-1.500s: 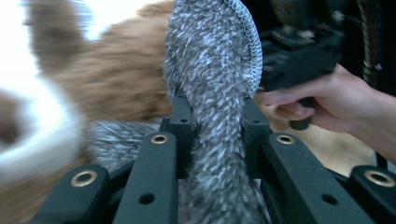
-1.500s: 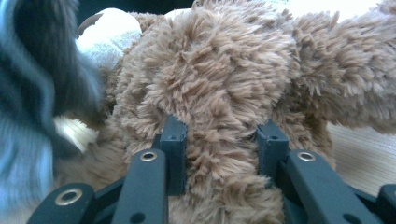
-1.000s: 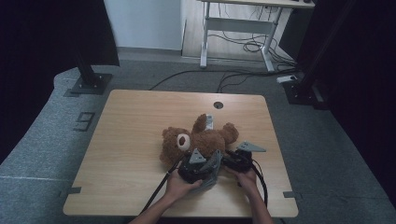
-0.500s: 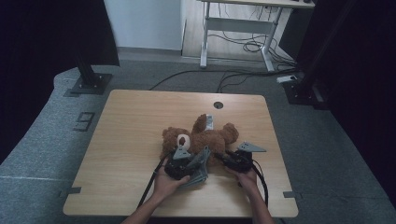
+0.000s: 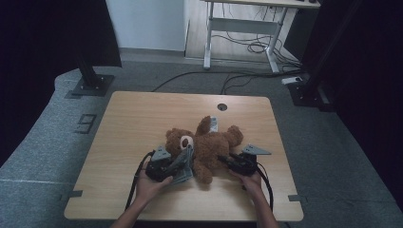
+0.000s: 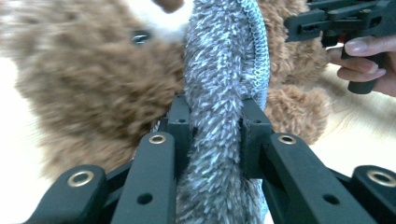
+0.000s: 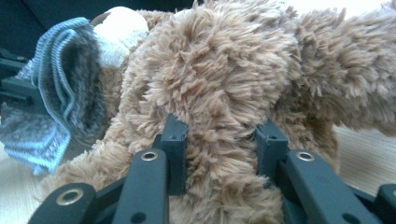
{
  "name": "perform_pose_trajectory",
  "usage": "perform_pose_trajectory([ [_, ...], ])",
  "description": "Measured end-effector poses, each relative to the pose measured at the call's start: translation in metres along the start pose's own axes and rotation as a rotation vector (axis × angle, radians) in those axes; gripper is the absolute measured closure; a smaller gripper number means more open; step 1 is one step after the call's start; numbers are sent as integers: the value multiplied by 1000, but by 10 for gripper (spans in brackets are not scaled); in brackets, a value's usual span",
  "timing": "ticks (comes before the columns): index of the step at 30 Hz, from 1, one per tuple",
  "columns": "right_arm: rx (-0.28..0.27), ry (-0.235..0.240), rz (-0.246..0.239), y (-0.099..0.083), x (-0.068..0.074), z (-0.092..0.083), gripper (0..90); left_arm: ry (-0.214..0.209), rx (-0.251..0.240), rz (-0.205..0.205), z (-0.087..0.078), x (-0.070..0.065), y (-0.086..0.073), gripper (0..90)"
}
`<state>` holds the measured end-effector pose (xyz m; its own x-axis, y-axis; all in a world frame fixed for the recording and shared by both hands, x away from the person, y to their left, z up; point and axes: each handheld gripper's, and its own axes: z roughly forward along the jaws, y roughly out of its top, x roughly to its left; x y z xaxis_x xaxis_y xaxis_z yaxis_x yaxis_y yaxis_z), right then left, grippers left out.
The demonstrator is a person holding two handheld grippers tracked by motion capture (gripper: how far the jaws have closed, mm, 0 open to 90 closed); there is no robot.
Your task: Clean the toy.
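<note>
Bear-dressing barely started

Fuzzy grey knitted garment [image 6: 219, 93] is pinched in left gripper [image 6: 212, 123], brown plush teddy bear [image 7: 224, 79] clamped by right gripper [image 7: 222, 135]; nothing's on yet.

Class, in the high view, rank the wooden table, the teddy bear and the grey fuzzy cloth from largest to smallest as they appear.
1. wooden table
2. teddy bear
3. grey fuzzy cloth
</note>
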<state>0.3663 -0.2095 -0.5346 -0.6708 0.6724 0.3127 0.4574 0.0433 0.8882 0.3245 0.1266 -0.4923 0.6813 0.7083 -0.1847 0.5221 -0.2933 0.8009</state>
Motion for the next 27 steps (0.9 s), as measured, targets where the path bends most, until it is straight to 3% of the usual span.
perform_pose_trajectory([
  [9, -3, 6, 4, 0, -1, 0, 637, 47, -14, -52, -29, 34, -5, 713],
  [18, -3, 7, -1, 0, -1, 0, 637, 110, 23, -102, -25, 60, -17, 714],
  [23, -4, 9, 4, 0, -2, 0, 638, 109, -4, -99, -30, 56, -10, 717],
  [25, -5, 8, 5, 0, -2, 0, 637, 92, -23, -71, -32, 46, -4, 718],
  [27, -7, 6, 10, 0, -2, 1, 637, 38, -48, -27, -28, 23, 10, 719],
])
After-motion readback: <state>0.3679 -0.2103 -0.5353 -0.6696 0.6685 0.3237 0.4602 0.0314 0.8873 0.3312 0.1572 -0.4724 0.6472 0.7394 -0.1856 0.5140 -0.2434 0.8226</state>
